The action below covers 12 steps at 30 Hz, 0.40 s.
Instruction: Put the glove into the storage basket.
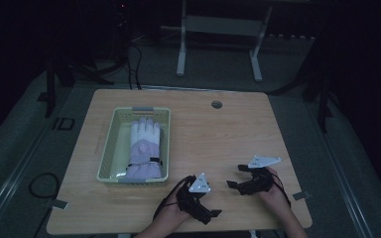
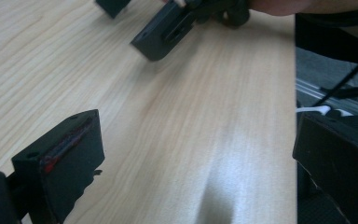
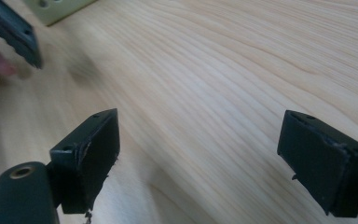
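On the table (image 1: 218,134), the basket (image 1: 110,133) sits on the left half, with the glove (image 1: 145,148) lying inside it, fingers pointing to the far edge. The left gripper (image 1: 213,214) is near the front edge, just right of the basket's near corner. The right gripper (image 1: 237,176) lies to its right, well apart from the basket. A round hole (image 1: 217,104) is near the far edge.

White-and-lilac glove (image 1: 144,147) flat in pale-green basket (image 1: 107,139), fingers away.

white-and-lilac glove (image 1: 145,148), pale yellow-green basket (image 1: 110,134), light wood-grain table (image 1: 218,134).
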### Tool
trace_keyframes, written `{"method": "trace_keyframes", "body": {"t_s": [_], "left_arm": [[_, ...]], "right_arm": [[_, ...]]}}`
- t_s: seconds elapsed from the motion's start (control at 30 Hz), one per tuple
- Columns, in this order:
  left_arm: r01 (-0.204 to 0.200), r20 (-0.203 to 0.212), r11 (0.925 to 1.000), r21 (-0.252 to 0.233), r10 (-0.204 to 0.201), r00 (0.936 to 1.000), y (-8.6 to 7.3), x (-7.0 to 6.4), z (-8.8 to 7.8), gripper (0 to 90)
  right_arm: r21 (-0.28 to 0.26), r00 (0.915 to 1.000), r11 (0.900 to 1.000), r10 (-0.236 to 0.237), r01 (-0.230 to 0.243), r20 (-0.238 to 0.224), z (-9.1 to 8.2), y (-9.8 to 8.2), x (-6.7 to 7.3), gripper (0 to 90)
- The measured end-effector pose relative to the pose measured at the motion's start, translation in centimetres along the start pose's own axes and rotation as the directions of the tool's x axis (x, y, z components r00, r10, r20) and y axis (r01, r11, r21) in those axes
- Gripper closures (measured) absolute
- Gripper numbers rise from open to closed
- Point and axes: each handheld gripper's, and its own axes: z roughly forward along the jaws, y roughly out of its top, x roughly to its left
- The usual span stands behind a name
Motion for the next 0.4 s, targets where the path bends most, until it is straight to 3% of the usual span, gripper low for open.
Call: {"method": "trace_keyframes", "body": {"t_s": [0.17, 0.27, 0.4], "left_arm": [[0.022, 0.010, 0.9997, -0.011, -0.022, 0.9997, -0.36, 0.03, 0.31, 2.1], [0.024, 0.036, 0.9991, -0.033, -0.023, 0.9991, -0.59, 0.11, 0.47, 2.2], [0.025, 0.038, 0.9993, -0.028, -0.024, 0.9990, -0.70, 0.01, 0.60, 2.2]], "right_arm": [[-0.003, 0.9995, 1.000, 0.010, -0.010, 0.031, -0.32, -0.51, -0.55, 12.9], [0.007, 0.9995, 1.000, 0.006, -0.006, 0.030, -0.18, -0.69, -0.70, 13.0], [-0.007, 0.9995, 1.000, 0.011, -0.011, 0.029, -0.27, -0.66, -0.87, 13.0]]}}
